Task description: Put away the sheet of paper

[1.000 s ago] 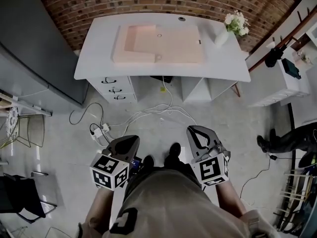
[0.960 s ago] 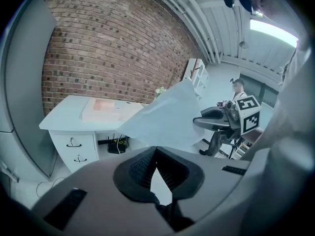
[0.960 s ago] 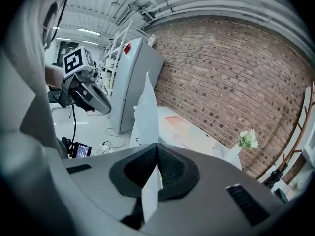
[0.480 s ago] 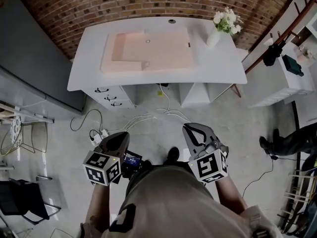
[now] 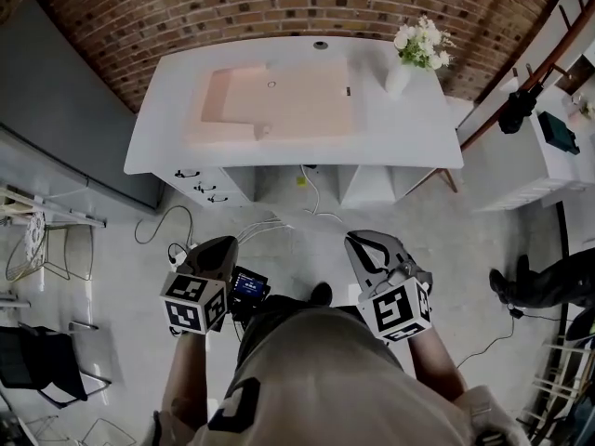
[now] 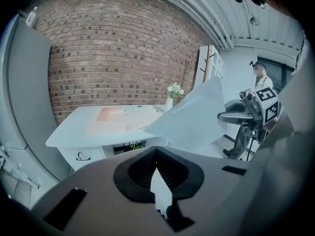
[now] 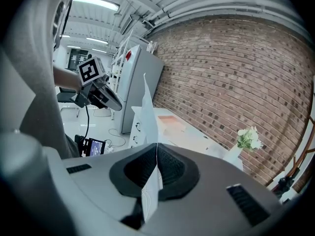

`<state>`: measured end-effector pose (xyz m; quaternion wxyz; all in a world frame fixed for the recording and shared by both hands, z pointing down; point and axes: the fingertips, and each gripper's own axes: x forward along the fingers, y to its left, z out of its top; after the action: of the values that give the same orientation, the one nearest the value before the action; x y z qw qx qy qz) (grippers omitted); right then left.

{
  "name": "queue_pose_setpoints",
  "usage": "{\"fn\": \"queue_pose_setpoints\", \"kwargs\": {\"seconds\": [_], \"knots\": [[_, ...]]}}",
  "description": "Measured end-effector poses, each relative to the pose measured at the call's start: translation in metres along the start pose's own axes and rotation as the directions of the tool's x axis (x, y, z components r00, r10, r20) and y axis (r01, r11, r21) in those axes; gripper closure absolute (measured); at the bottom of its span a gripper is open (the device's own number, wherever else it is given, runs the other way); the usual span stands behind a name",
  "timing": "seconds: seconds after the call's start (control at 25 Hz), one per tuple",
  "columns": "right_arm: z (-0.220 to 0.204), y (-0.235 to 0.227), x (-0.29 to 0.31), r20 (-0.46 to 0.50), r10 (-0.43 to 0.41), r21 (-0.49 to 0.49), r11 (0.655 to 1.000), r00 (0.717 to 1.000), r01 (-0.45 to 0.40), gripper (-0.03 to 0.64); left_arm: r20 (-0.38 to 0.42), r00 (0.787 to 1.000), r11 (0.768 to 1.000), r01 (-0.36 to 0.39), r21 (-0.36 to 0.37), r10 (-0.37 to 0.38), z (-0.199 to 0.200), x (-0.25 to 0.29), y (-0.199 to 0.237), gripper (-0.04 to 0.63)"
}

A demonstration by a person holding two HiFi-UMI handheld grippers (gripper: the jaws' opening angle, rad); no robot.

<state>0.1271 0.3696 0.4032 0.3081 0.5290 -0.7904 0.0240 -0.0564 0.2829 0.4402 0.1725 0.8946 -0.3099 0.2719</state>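
white desk [image 5: 409, 128] against brick wall [image 5: 232, 7] | flower vase [image 5: 398, 74] on desk | cables [image 5: 270, 224] on floor

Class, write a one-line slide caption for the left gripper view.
Left gripper shut on a thin white sheet of paper, facing a white desk before a red brick wall.

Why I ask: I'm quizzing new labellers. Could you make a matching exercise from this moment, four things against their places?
Things:
1. sheet of paper
2. vase of flowers
3. pink folder
4. drawers

Places:
a. under the desk, at the head view's left
b. lying flat on the desk top
c. pinched by the left claw and the right claw
d. upright near the desk's right back corner

Pairs: 1-c, 2-d, 3-b, 4-a.
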Motion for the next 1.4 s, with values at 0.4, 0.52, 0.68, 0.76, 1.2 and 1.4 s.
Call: {"fn": "queue_pose_setpoints", "kwargs": {"seconds": [0.4,0.52,0.68,0.76,1.2,1.4], "knots": [[-0.020,-0.033,-0.005,-0.003,0.008,0.026,1.000,1.000,-0.008,0.594,0.006,0.999,0.998,-0.034,0.055,0.034,0.026,0.026,-0.009,0.581],[-0.019,-0.042,-0.003,-0.005,0.010,0.023,1.000,1.000,-0.010,0.594,-0.006,0.998,0.997,-0.065,0.038,0.065,0.023,0.025,-0.001,0.581],[-0.012,-0.048,0.006,-0.009,0.014,0.015,1.000,1.000,-0.014,0.594,-0.031,0.995,0.995,-0.098,0.009,0.099,0.012,0.025,0.021,0.581],[-0.009,-0.048,0.013,-0.013,0.016,0.011,1.000,1.000,-0.016,0.594,-0.031,0.994,0.995,-0.103,0.007,0.103,0.013,0.023,0.030,0.581],[0.027,-0.058,0.060,-0.033,0.000,-0.015,1.000,0.999,-0.001,0.594,0.005,1.000,1.000,-0.005,0.011,0.005,0.043,0.055,0.058,0.581],[0.039,-0.067,0.077,-0.047,-0.041,-0.008,0.999,0.998,0.040,0.594,0.019,0.999,0.999,0.051,0.012,-0.051,0.059,0.071,0.072,0.581]]}}
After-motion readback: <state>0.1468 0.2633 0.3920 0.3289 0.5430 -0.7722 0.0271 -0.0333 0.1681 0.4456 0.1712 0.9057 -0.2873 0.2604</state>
